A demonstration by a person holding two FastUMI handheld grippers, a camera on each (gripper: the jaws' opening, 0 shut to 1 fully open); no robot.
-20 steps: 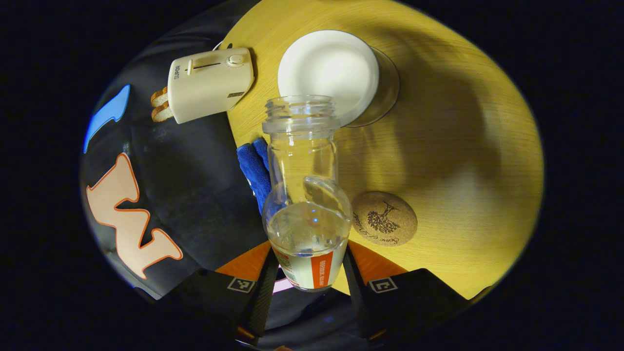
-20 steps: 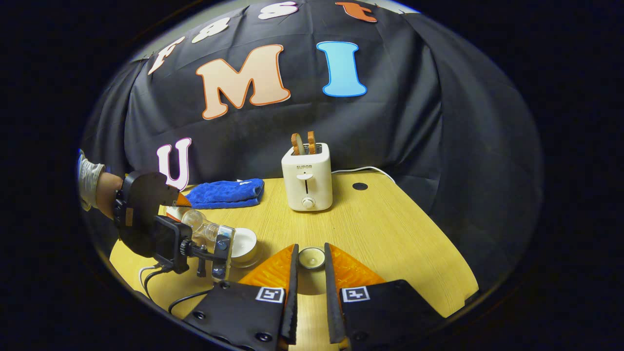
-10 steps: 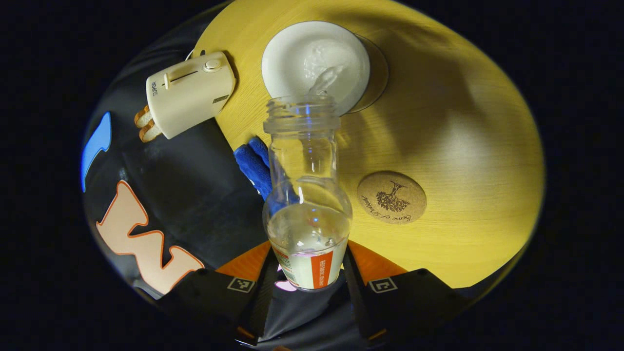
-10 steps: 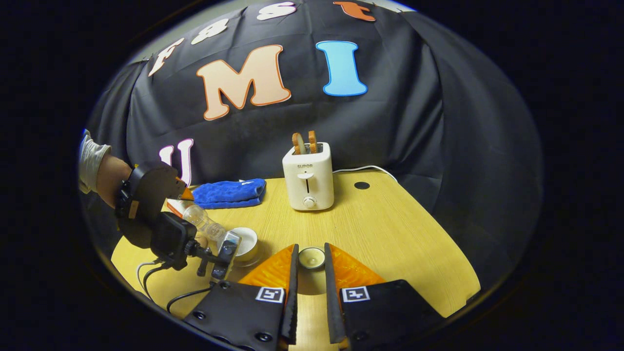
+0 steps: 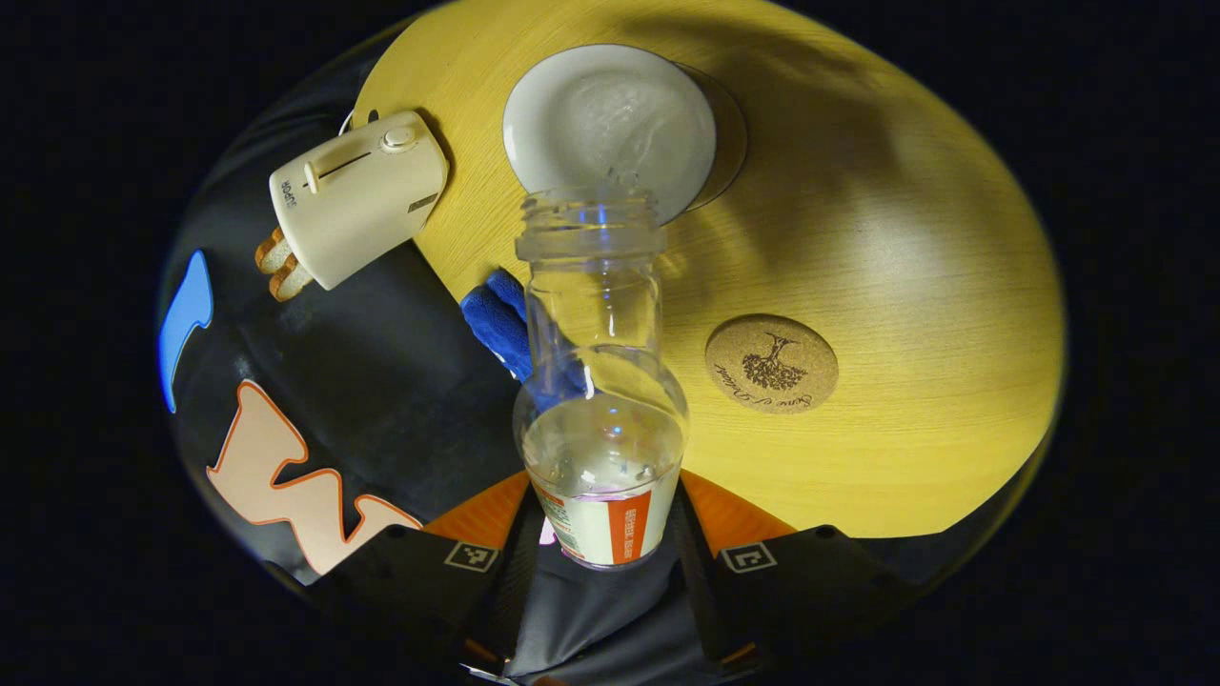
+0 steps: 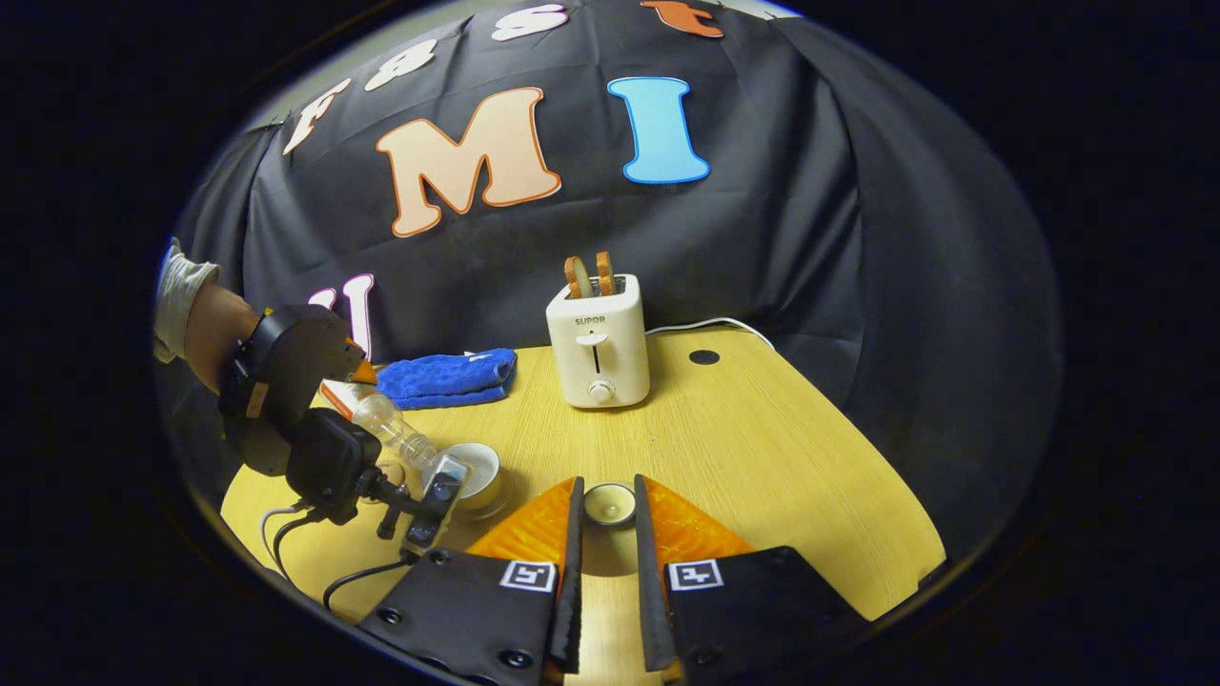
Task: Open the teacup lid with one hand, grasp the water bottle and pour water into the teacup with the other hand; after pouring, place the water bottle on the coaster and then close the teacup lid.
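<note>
The left gripper [image 5: 599, 562] is closed on the base of the bottle [image 5: 599, 400], one finger on each side of the labelled end. The bottle's long axis runs straight out from the gripper along its fingers, the open mouth at the far end, tipped downward. In the right gripper view the same bottle [image 6: 386, 424] slants from the held base down to its neck.

Just beyond the mouth, dead ahead of the gripper, stands the cup [image 5: 610, 129], open on top, with water inside; the neck overlaps its near rim in the left gripper view. Water remains in the bottle's belly near the gripper. This reads as the pour, under way or about finished.

The coming move turns on the coaster [image 5: 772, 364]. It lies flat on the table [image 5: 905, 286] to the right of the bottle's body, nearer the gripper than the cup is, and apart from both. To reach it, the bottle would have to be swung upright, mouth up, and carried sideways to the right. The left gripper is the one placed for that.

The right gripper [image 6: 605, 591] holds the lid [image 6: 608, 503] between its fingertips, fingers a narrow gap apart; whether both actually press on it I cannot tell. From it the cup [image 6: 477, 472] lies forward and left.
</note>
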